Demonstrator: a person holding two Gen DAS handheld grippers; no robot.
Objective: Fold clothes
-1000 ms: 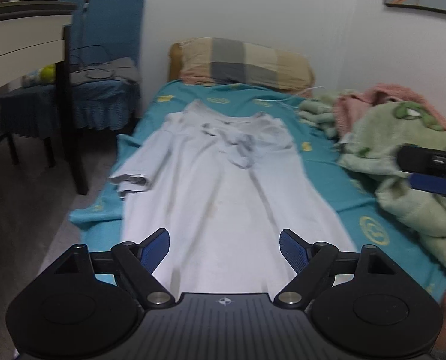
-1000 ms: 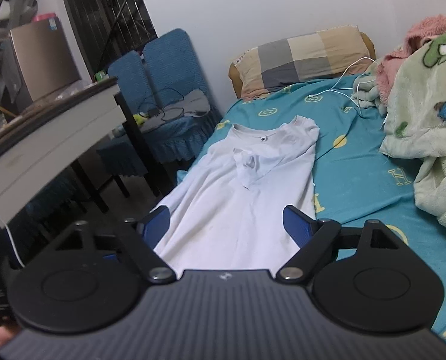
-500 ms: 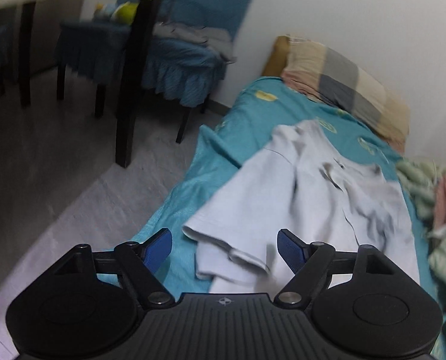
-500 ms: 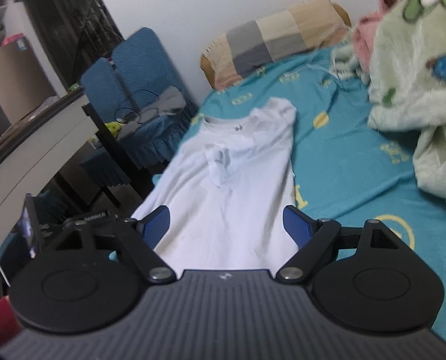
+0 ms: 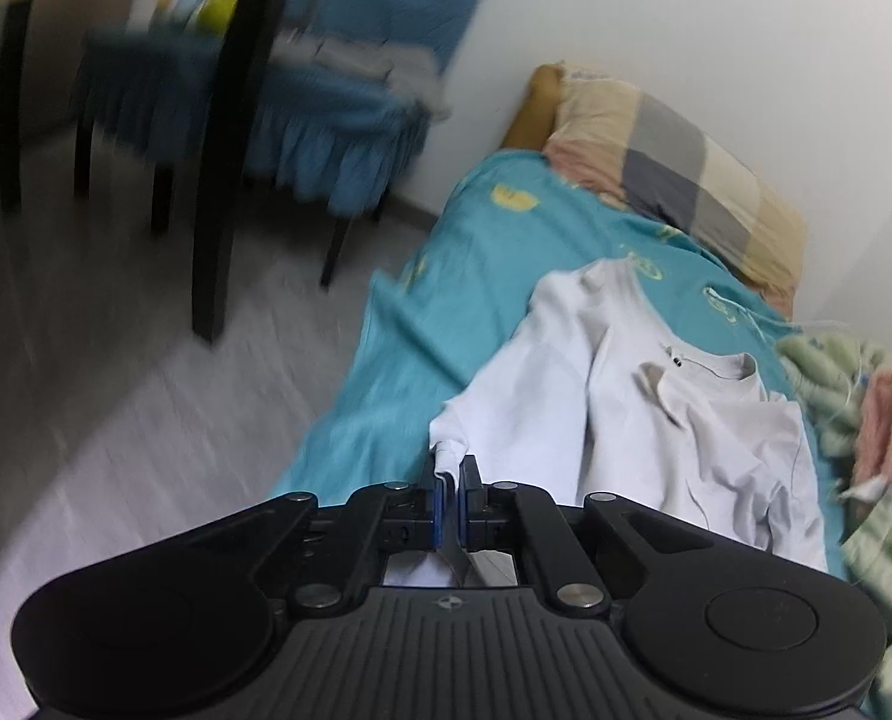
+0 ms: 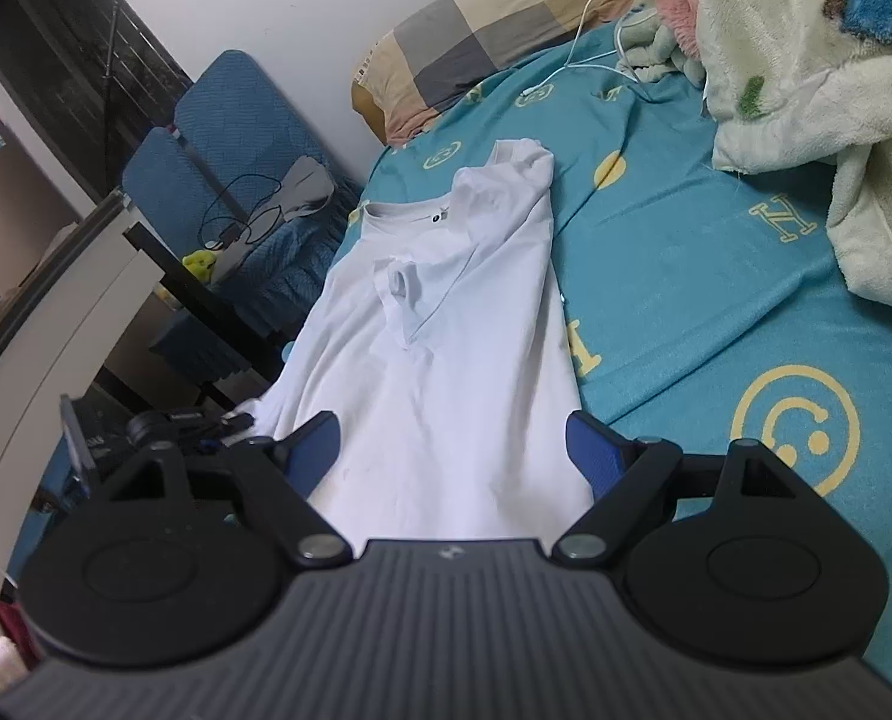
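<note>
Two views, one garment. Left wrist view: left gripper [image 5: 451,495], jaws pressed together, pinching the sleeve end [image 5: 449,455] of a white T-shirt [image 5: 674,420]; shirt body spreads ahead and right of the jaws over a teal bedsheet [image 5: 422,312]; checked pillow [image 5: 674,162] far ahead. Right wrist view: right gripper [image 6: 453,450], jaws spread wide, nothing pinched; T-shirt [image 6: 440,324] lies between and beyond them; green blanket [image 6: 806,54] to the right.
</note>
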